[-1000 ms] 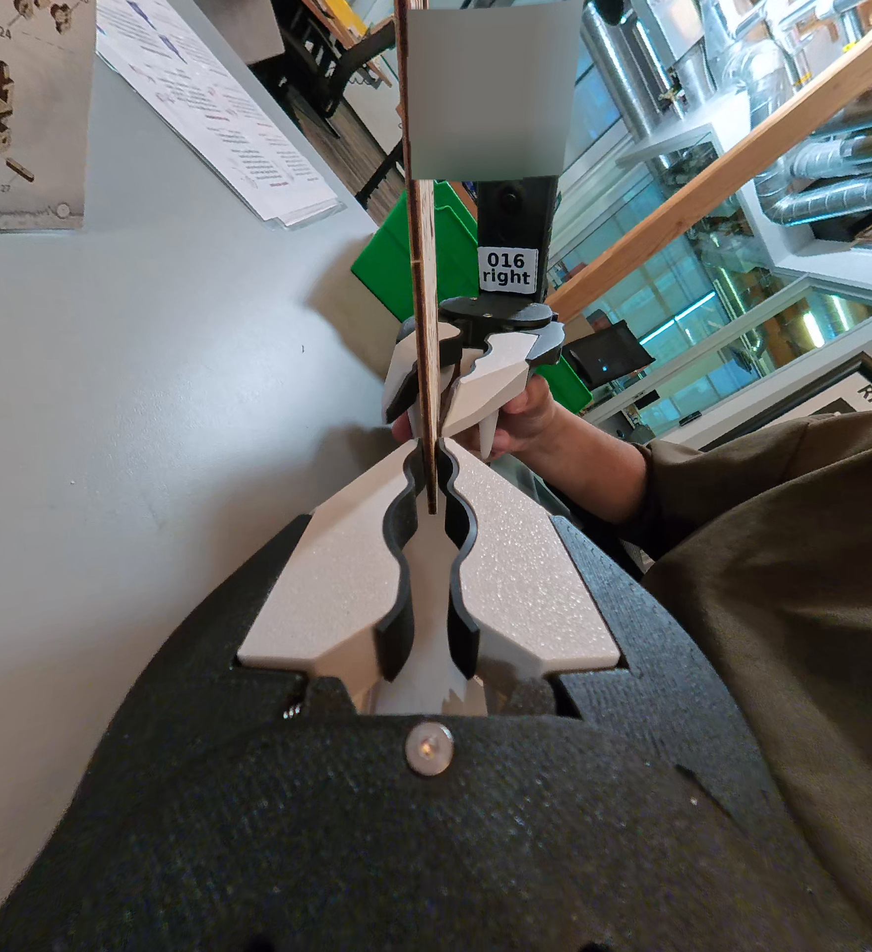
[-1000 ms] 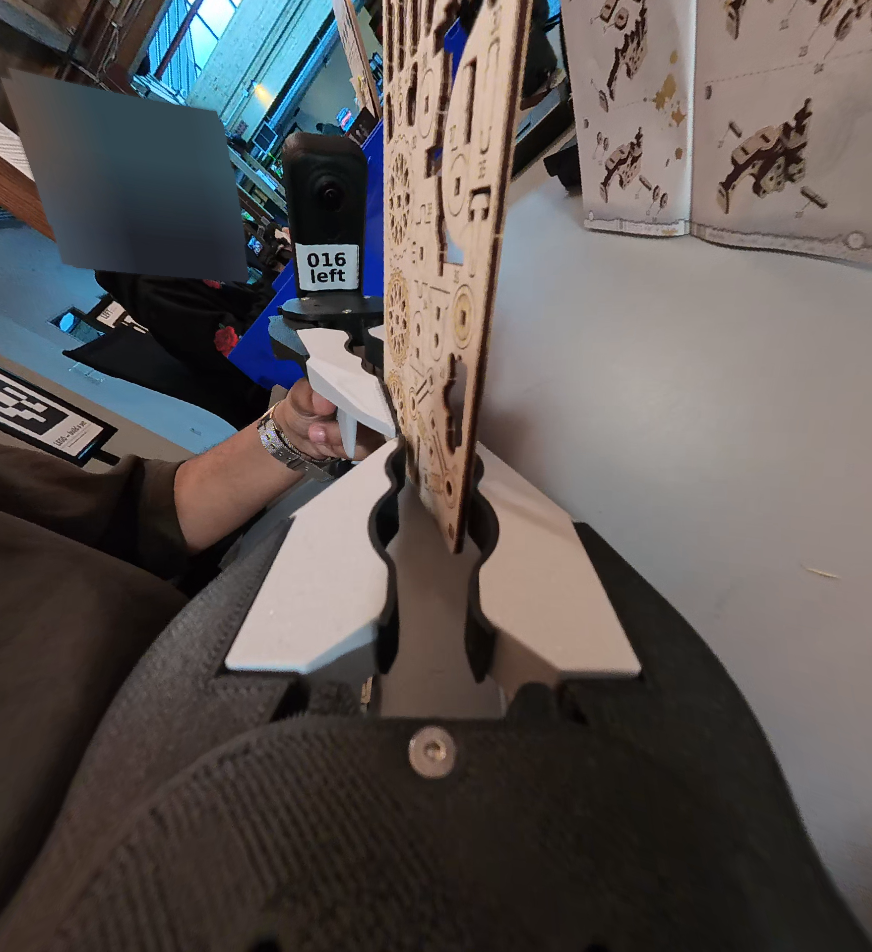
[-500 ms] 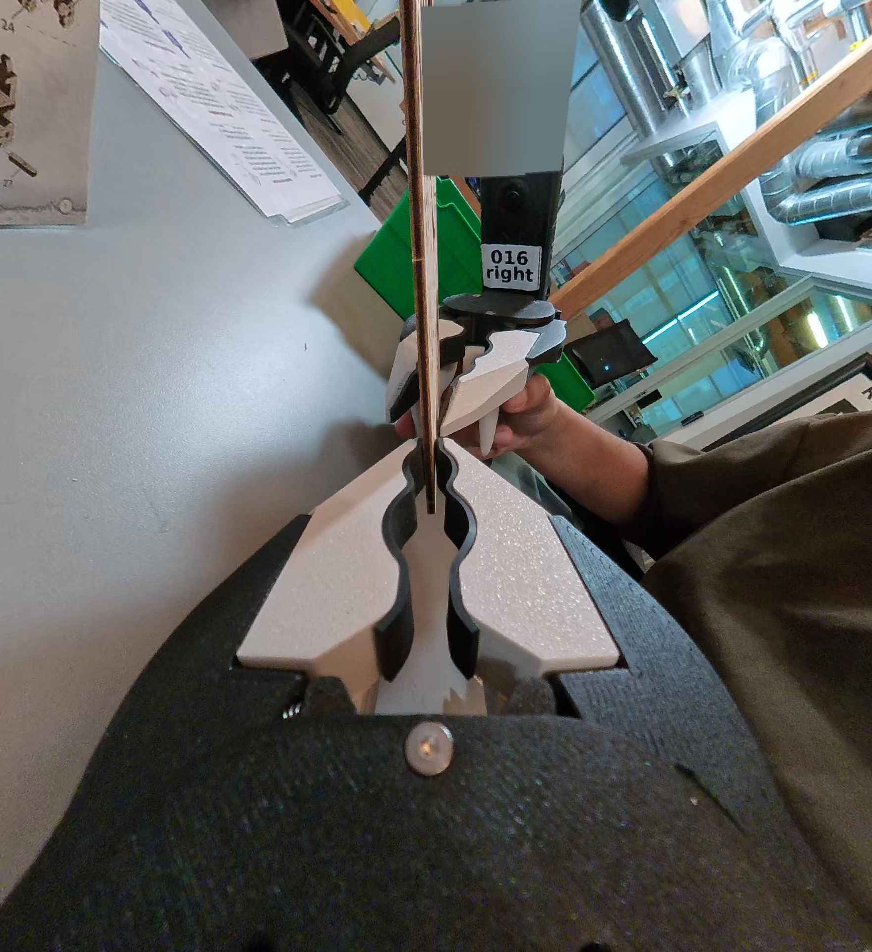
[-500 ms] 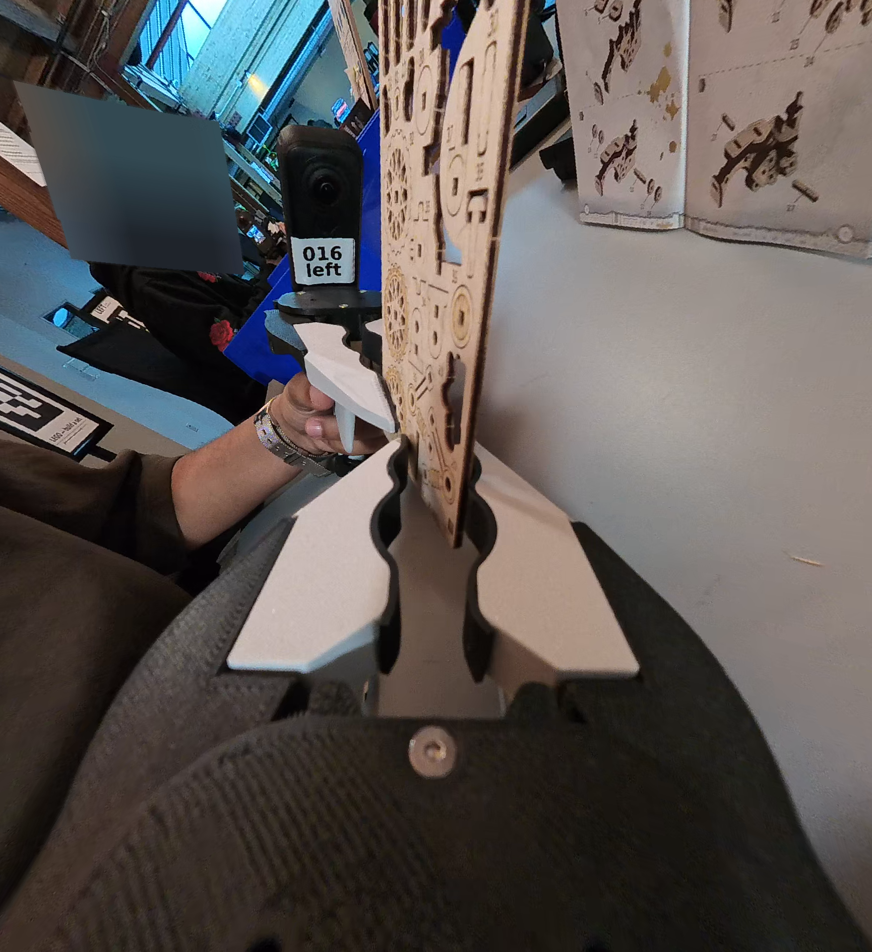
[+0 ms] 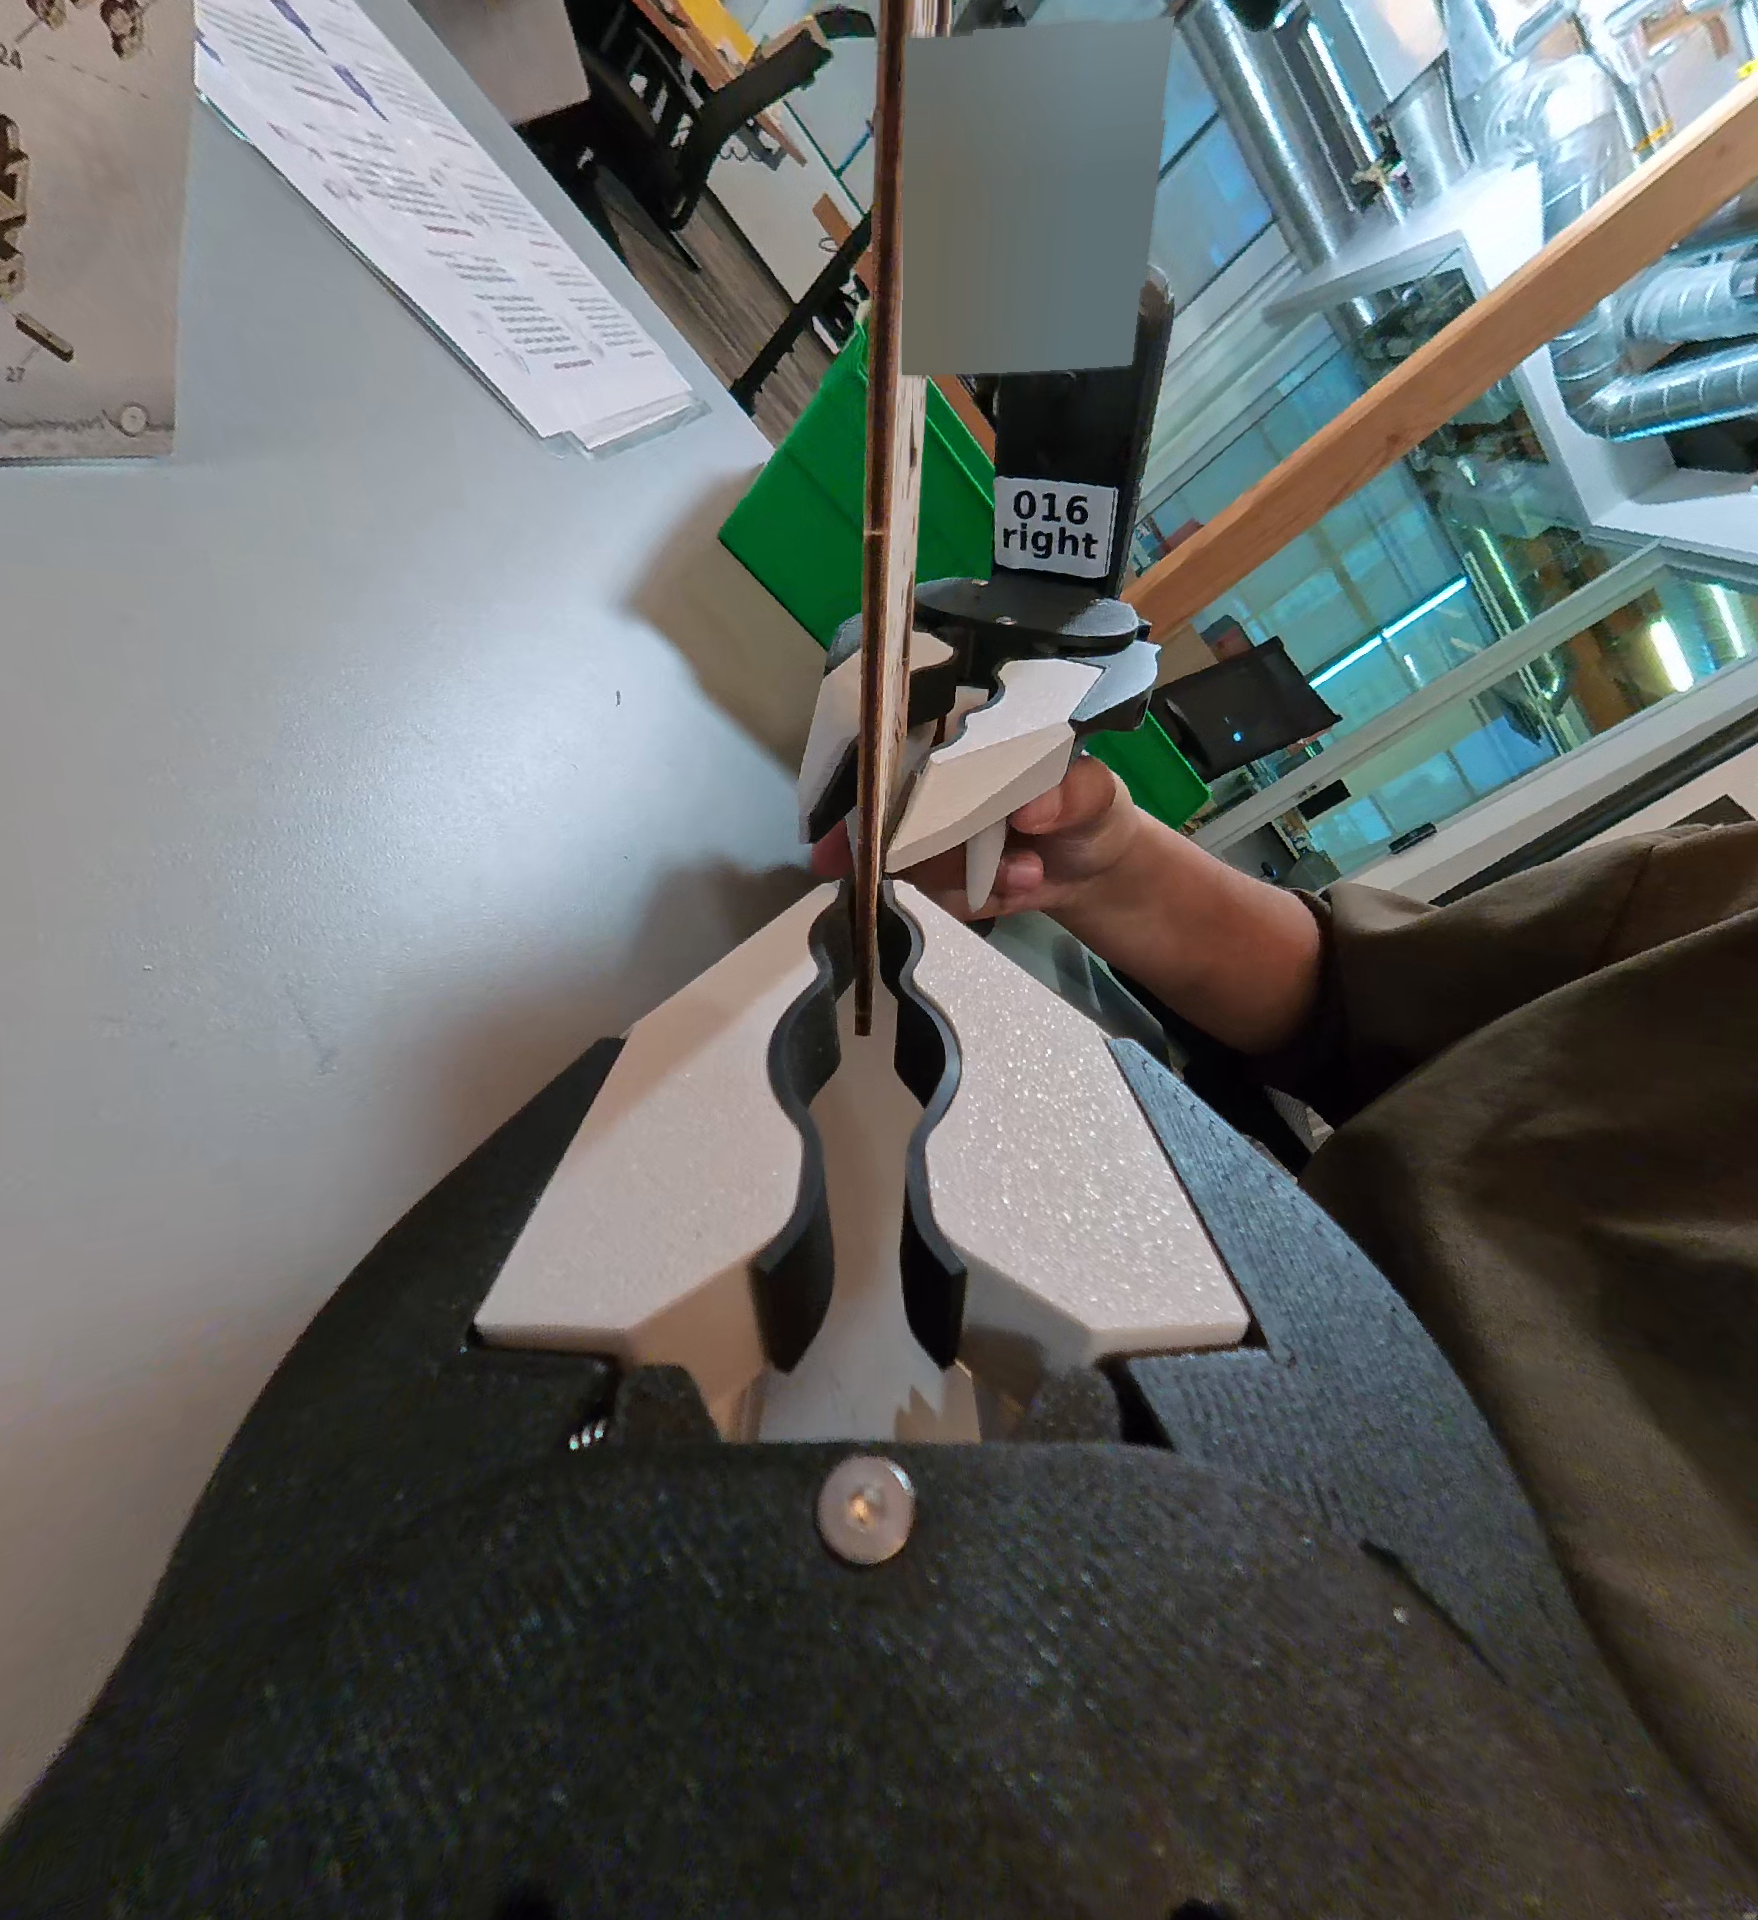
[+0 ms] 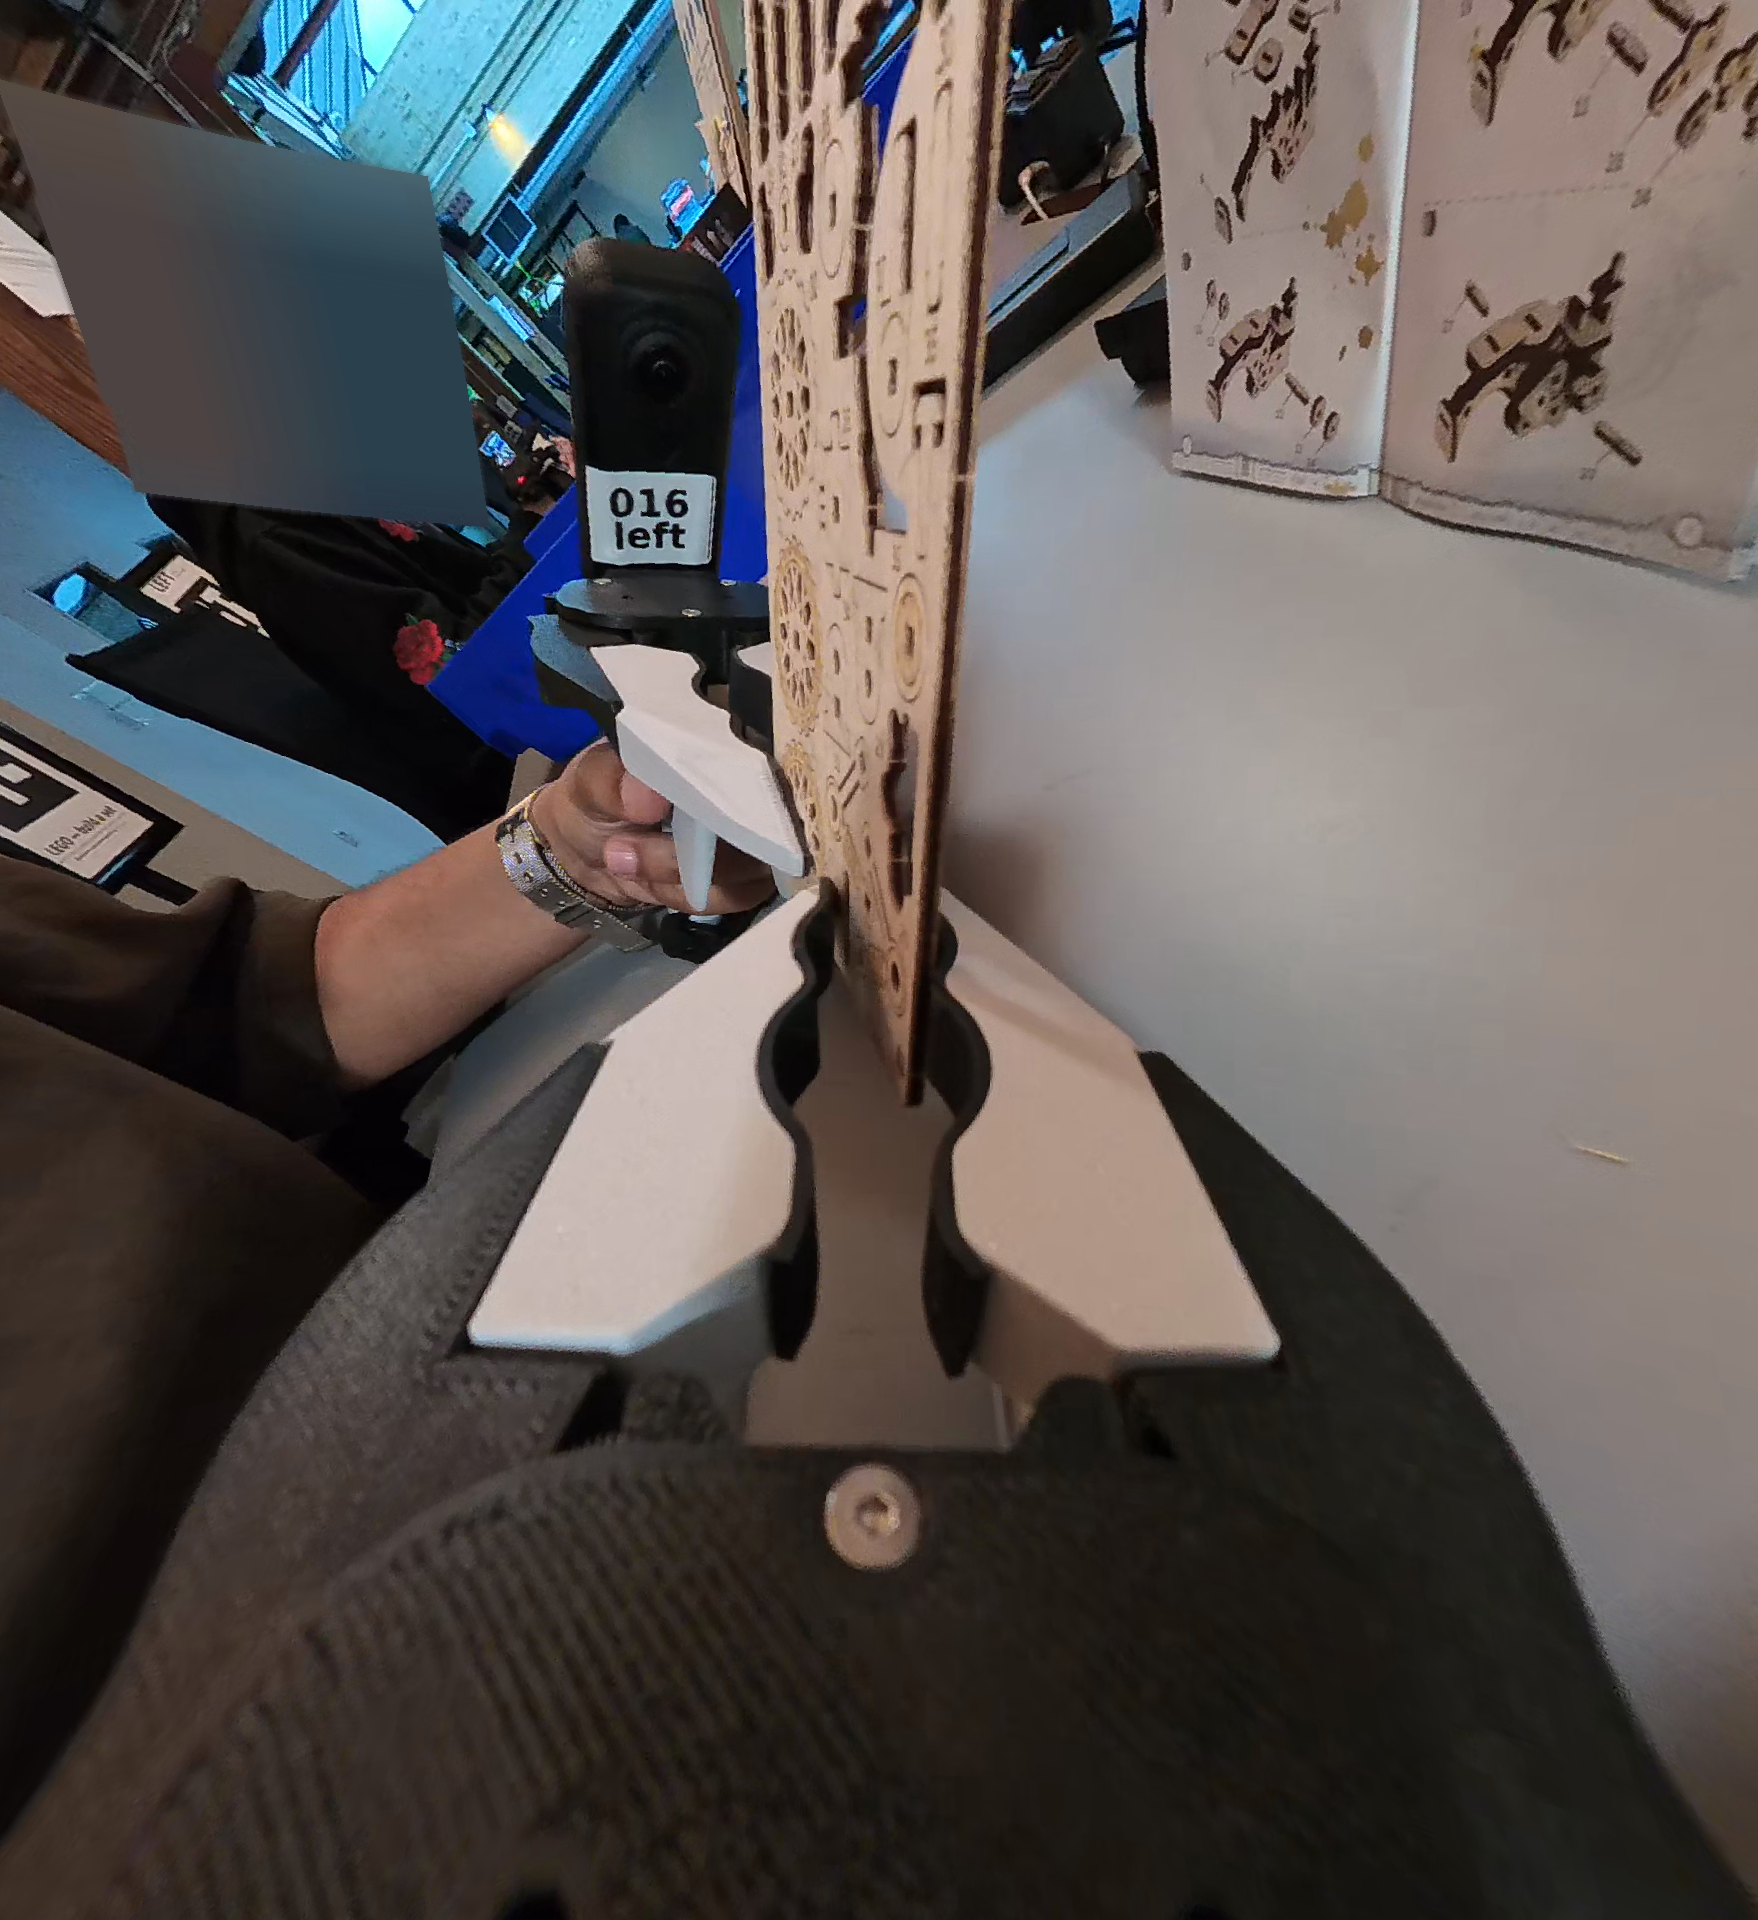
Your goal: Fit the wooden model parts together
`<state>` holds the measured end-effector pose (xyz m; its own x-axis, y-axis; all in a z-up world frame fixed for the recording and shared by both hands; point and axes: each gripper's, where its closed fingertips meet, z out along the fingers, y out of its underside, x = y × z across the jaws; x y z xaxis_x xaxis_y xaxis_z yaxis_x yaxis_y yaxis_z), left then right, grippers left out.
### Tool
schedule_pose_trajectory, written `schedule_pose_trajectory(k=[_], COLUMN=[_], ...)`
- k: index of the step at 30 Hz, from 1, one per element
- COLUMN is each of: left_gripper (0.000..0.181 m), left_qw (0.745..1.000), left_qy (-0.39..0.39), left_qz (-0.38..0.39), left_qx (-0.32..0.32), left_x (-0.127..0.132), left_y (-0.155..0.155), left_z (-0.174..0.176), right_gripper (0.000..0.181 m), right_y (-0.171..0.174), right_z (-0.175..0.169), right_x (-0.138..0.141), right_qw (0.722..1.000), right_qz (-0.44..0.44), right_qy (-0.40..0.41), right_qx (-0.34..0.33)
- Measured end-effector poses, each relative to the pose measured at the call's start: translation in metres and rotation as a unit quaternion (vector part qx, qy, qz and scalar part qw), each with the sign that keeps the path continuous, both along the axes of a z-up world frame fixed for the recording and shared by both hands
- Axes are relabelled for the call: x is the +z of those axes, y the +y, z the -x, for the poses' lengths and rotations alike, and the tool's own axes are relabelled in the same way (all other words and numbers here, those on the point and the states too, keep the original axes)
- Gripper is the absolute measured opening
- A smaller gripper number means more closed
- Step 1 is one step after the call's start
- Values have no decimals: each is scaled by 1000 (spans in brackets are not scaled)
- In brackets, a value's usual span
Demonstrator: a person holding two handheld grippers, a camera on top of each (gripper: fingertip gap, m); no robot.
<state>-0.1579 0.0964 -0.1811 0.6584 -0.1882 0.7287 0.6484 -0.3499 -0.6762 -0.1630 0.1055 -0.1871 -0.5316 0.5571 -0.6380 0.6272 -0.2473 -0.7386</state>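
Wooden sheet [image 6: 870, 540] upright (edge-on) | left gripper [image 5: 862, 935] clamps it | right gripper [image 6: 880, 971] clamps it

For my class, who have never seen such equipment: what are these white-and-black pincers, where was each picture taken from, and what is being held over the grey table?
There is no robot. A person holds two hand-operated grippers, each carrying a camera that looks along its own fingers. One picture comes from the left gripper, the other from the right gripper; each also shows the other gripper farther off, in the person's hand. Both are shut on the same thin wooden parts sheet, held upright on edge between them. It is laser-cut with gears and small shapes still in place. On the grey table lie illustrated instruction sheets and, at its far edge, a printed paper.
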Motion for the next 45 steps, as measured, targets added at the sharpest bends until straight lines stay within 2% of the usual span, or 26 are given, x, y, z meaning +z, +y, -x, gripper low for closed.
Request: schedule_pose_trajectory(k=[24, 30, 45], left_gripper=[0, 0, 0], left_qw=[1000, 1000, 1000], left_qy=[6, 13, 10], left_qz=[12, 3, 5], left_qx=[8, 18, 18], left_x=[-4, 0, -1], left_y=[1, 3, 3], left_z=[1, 3, 3], right_gripper=[14, 22, 24], right_y=[2, 5, 6], right_z=[3, 5, 5], right_x=[-4, -3, -5], right_qw=[999, 1000, 999], right_qz=[-34, -11, -32], right_qy=[7, -4, 0], right_qx=[-26, -28, -41])
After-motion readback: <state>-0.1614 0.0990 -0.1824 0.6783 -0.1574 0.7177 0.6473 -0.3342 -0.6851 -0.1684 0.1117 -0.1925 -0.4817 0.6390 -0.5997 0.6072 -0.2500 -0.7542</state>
